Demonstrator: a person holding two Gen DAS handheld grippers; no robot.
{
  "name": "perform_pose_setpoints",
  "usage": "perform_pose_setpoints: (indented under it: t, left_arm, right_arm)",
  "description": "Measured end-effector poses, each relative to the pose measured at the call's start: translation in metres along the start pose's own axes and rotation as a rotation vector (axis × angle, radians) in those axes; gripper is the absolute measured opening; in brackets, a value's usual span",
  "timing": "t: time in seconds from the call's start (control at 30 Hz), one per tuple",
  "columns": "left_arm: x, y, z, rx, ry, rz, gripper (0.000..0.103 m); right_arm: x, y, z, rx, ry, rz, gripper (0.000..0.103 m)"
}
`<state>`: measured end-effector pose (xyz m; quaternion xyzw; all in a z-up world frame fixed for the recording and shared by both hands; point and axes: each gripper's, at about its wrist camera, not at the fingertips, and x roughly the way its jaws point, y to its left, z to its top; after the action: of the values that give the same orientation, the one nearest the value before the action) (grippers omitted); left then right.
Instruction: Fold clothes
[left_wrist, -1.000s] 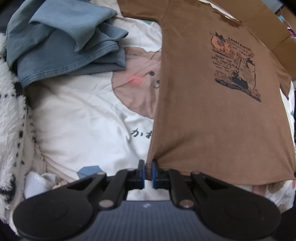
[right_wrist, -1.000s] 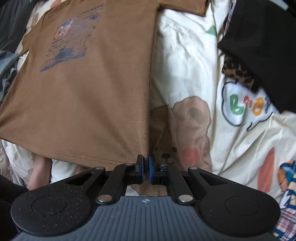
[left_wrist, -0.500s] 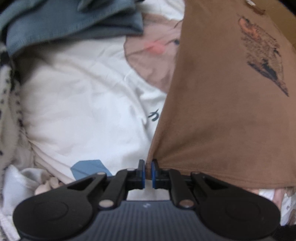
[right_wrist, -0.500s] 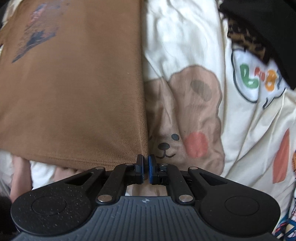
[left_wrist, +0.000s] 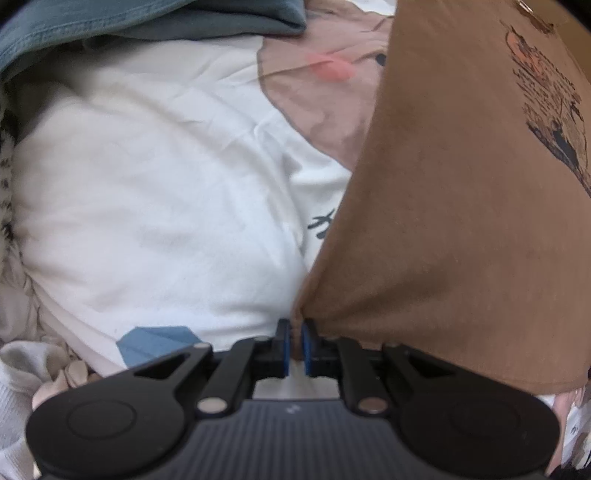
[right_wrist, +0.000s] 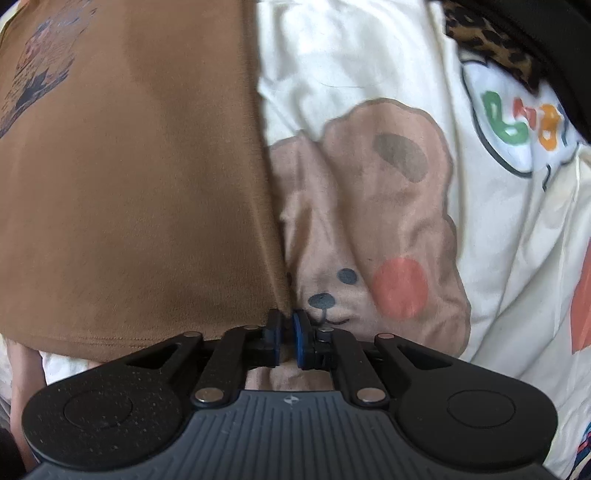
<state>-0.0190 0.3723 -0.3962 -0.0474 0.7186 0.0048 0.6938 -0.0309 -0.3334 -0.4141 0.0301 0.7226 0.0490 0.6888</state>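
Observation:
A brown T-shirt (left_wrist: 461, 229) with a dark printed graphic lies front up on a cartoon bear bedsheet (left_wrist: 155, 177). My left gripper (left_wrist: 294, 328) is shut on the shirt's bottom left hem corner, and the cloth rises taut from it. In the right wrist view the same shirt (right_wrist: 140, 177) fills the left side. My right gripper (right_wrist: 287, 319) is shut on its bottom right hem corner, lifted a little off the sheet (right_wrist: 369, 229).
Folded blue-grey clothes (left_wrist: 147, 18) lie at the far left of the bed. A black garment (right_wrist: 546, 44) and leopard-print cloth (right_wrist: 491, 44) lie at the far right. A furry white blanket (left_wrist: 7, 155) borders the left edge.
Both grippers have moved forward along the shirt with the hem corners pinched. The print and the far clothes now sit closer and nearer the frame tops.

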Motion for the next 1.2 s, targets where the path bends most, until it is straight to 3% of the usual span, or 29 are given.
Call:
perform_pose_setpoints:
  t: [0.1,0.13,0.2,0.23,0.27,0.3,0.47,0.67,0.97,1.2]
  left_arm:
    - [-0.001,0.005,0.001,-0.045,0.017,-0.014,0.010]
    - [-0.002,0.007,0.001,-0.063,0.022,-0.023,0.012]
    - [-0.008,0.009,-0.001,-0.096,0.028,-0.068,0.036]
    - [-0.013,0.008,-0.003,-0.097,0.018,-0.080,0.058]
    - [-0.021,0.006,-0.005,-0.088,-0.006,-0.071,0.072]
    - [-0.030,0.003,-0.007,-0.079,-0.030,-0.056,0.076]
    - [-0.061,0.002,-0.014,-0.106,-0.066,-0.091,0.077]
    - [-0.105,-0.010,-0.020,-0.108,-0.115,-0.113,0.082]
    - [-0.148,-0.007,-0.020,-0.133,-0.184,-0.107,0.082]
    - [-0.184,-0.008,-0.023,-0.125,-0.248,-0.129,0.082]
  right_arm:
    - [-0.001,-0.010,0.000,0.077,0.019,0.031,0.016]
    - [-0.001,-0.012,0.000,0.102,0.029,0.039,0.024]
    - [-0.006,-0.015,-0.002,0.119,0.037,0.043,0.041]
    - [-0.012,-0.016,-0.004,0.117,0.032,0.045,0.051]
    - [-0.018,-0.017,-0.007,0.115,0.026,0.048,0.053]
    - [-0.028,-0.018,-0.011,0.109,0.011,0.053,0.055]
    - [-0.070,-0.027,-0.028,0.120,-0.058,0.055,0.070]
    - [-0.120,-0.041,-0.038,0.165,-0.148,0.060,0.077]
    - [-0.176,-0.058,-0.052,0.211,-0.273,0.092,0.079]
    - [-0.223,-0.067,-0.061,0.223,-0.393,0.067,0.080]
